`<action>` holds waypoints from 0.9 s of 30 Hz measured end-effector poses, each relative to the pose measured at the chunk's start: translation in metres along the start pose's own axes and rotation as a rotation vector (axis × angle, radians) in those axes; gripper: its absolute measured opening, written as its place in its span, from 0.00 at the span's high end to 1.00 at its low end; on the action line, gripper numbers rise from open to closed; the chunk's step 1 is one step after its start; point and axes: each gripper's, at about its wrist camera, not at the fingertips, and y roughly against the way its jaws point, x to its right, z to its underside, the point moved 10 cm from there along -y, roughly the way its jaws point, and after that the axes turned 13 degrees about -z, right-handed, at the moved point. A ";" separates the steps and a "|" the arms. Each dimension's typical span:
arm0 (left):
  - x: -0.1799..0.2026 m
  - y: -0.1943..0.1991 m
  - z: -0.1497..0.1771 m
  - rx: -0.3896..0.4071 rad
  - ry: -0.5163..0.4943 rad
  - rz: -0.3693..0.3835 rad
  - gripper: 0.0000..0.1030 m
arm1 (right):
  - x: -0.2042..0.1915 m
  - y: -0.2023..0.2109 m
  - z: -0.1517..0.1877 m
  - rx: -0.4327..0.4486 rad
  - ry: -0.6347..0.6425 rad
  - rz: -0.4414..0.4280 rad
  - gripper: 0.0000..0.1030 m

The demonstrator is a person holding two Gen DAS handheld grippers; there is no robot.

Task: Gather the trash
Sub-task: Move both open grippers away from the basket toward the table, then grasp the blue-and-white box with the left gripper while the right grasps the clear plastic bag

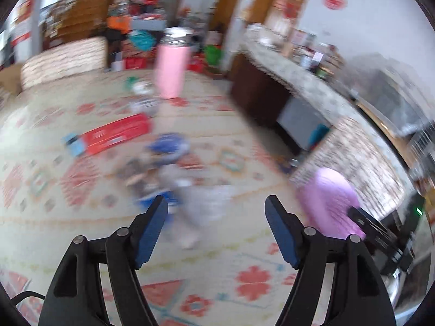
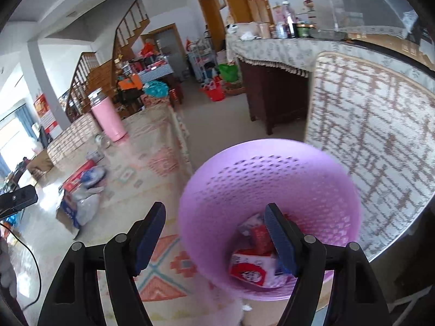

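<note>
My right gripper (image 2: 214, 212) is open and empty, its right finger over the mouth of a purple perforated basket (image 2: 272, 184). Red and white wrappers (image 2: 252, 269) lie in the basket's bottom. In the blurred left wrist view my left gripper (image 1: 216, 206) is open with nothing between its fingers. Just beyond it lie a crumpled grey-white bag (image 1: 195, 201), a blue packet (image 1: 168, 145) and a red box (image 1: 117, 135). The same basket (image 1: 329, 201) shows to its right. The right wrist view has this trash pile (image 2: 84, 203) at the left.
A tall pink tumbler (image 2: 108, 119) stands on the patterned cloth (image 2: 152, 163) at the far side, with small clutter beside it. A woven chair back (image 2: 367, 149) rises right of the basket. A dark cabinet (image 2: 272, 95) with a covered counter stands behind.
</note>
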 end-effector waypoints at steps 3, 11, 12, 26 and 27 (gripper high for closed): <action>-0.032 -0.022 0.003 -0.063 0.060 -0.061 0.29 | -0.017 -0.009 0.007 -0.021 0.013 -0.022 0.23; -0.047 -0.074 0.004 -0.148 0.127 -0.104 0.29 | -0.047 -0.018 0.019 -0.060 0.066 -0.039 0.23; -0.044 -0.079 0.004 -0.153 0.121 -0.105 0.29 | -0.050 -0.018 0.020 -0.064 0.071 -0.040 0.23; -0.065 -0.066 0.008 -0.137 0.142 -0.008 0.72 | -0.104 -0.063 0.036 -0.163 0.143 -0.113 0.23; -0.068 -0.063 0.007 -0.124 0.142 -0.006 0.72 | -0.110 -0.069 0.037 -0.174 0.151 -0.122 0.23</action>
